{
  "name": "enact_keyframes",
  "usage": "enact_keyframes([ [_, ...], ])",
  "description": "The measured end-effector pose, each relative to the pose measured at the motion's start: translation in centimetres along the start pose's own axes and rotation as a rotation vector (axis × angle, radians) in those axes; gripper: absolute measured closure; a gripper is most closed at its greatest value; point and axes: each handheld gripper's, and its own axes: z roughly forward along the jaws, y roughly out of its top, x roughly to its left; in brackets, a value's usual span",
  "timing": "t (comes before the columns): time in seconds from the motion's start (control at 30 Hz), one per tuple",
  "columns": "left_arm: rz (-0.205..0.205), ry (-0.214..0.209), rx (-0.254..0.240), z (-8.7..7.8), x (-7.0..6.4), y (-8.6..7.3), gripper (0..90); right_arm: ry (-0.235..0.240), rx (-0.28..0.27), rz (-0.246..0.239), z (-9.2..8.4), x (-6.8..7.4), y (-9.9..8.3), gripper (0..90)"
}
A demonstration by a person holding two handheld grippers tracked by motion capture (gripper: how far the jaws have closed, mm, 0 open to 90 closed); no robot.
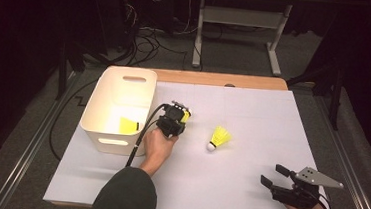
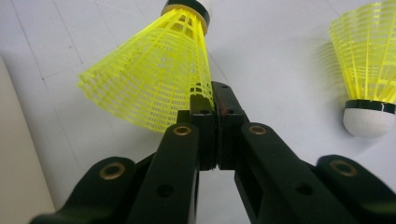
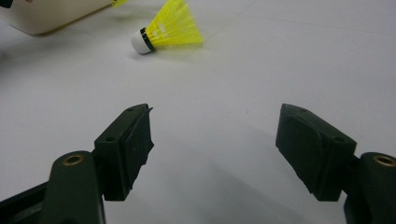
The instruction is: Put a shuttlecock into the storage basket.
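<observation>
**Now: carry the pinched shuttlecock to the bin**

Currently the yellow mesh-skirted plastic shuttlecock is clamped by its skirt edge in the left gripper, just right of the white plastic handled bin. Thin grip, so lift it slowly over the rim and release low. The bin already holds one yellow shuttlecock. A third lies mid-table. Right gripper is spread, empty.
</observation>
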Motion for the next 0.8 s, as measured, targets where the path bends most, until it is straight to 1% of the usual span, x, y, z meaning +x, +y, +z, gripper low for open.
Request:
enact_keyframes([
  [0.43,0.023,-0.008,-0.014,-1.3,-0.7,0.6,88.7,0.005,0.001,-0.001,0.0,0.0,0.0,27.2],
  [0.6,0.027,-0.008,-0.006,-1.7,-0.8,0.7,88.7,0.005,0.001,-0.001,0.0,0.0,0.0,27.2],
  [0.8,0.023,-0.018,0.002,-2.2,-0.5,0.8,88.8,0.005,0.002,-0.002,0.0,0.0,0.0,27.2],
])
